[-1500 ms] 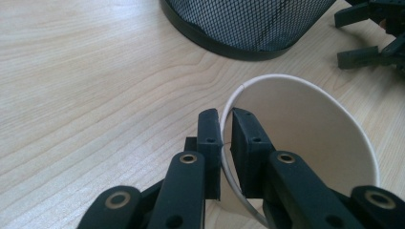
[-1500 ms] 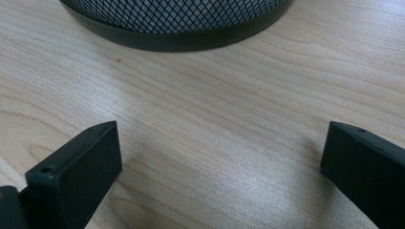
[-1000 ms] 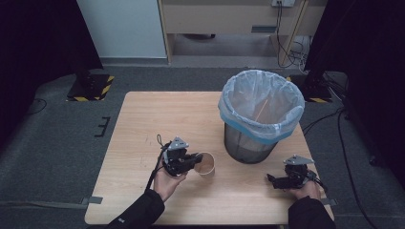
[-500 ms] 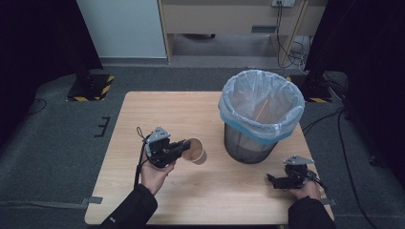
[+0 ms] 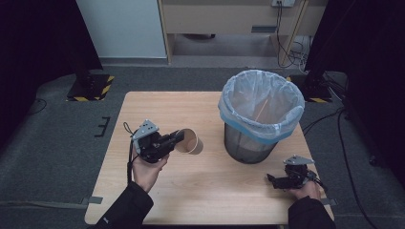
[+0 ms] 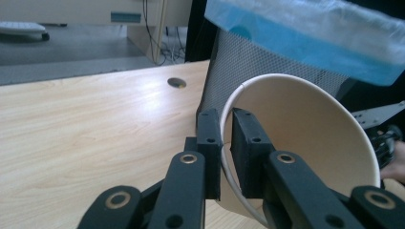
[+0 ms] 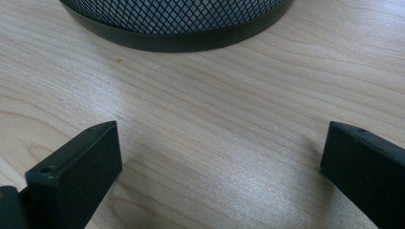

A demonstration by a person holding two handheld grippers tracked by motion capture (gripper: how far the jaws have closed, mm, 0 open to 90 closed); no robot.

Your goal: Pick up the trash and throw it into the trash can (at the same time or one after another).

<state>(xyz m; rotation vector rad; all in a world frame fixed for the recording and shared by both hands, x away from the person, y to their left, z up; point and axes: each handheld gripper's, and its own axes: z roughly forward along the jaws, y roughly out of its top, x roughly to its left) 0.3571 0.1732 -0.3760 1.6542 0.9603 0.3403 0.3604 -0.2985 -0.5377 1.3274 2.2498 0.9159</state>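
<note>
A brown paper cup [image 5: 190,141] hangs above the wooden table [image 5: 200,200], tipped on its side with its mouth toward the camera. My left gripper [image 5: 177,137] is shut on the cup's rim; in the left gripper view the jaws pinch the rim's wall [image 6: 227,157], one inside and one outside the paper cup [image 6: 305,129]. A black mesh bin [image 5: 260,117] with a blue-white liner stands to the right of the cup. My right gripper [image 5: 273,181] rests low near the table's front right, open, with bare wood between its jaws [image 7: 219,167].
The mesh bin's base [image 7: 176,28] lies just ahead of the right gripper. A round cable hole [image 6: 177,82] is in the tabletop beyond the cup. Dark stands and cables sit on the floor around the table.
My left gripper has lifted the cup off the table, carried it left and upward, and tipped it onto its side. The right gripper has stayed put.
</note>
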